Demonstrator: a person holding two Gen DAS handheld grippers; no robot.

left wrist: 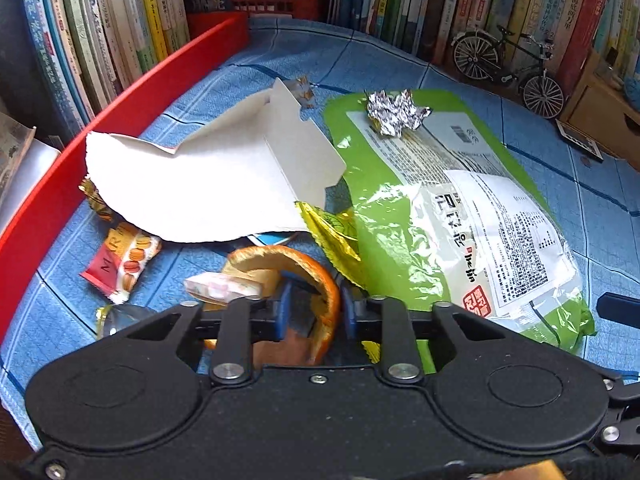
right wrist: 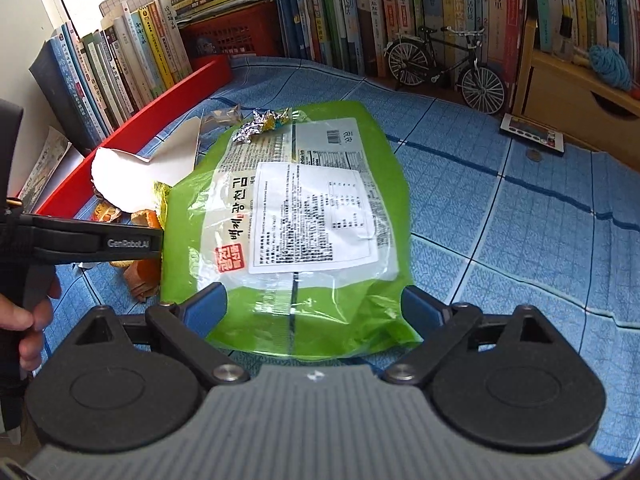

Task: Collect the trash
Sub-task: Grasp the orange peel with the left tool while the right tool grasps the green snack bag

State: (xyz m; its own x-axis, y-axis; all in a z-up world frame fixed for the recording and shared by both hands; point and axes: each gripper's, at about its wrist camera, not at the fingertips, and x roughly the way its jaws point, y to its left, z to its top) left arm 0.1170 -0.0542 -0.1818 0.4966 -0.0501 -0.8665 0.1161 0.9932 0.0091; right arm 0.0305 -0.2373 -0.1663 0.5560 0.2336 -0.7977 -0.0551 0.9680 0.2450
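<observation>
Pinching orange peel (left wrist: 324, 292) | left hand-held gripper (left wrist: 314, 312) | jaws narrowed

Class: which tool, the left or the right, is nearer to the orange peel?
Left. The left tool is closed on the orange peel. The right tool straddles the near end of the green bag, beside the peel.

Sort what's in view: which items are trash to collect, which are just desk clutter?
Trash: orange peel between the left gripper pads; green snack bag between the open right gripper pads; foil ball; torn white card; macaron wrapper; yellow wrapper.

Not trash: model bicycle, books, red basket, wooden drawer box.
</observation>
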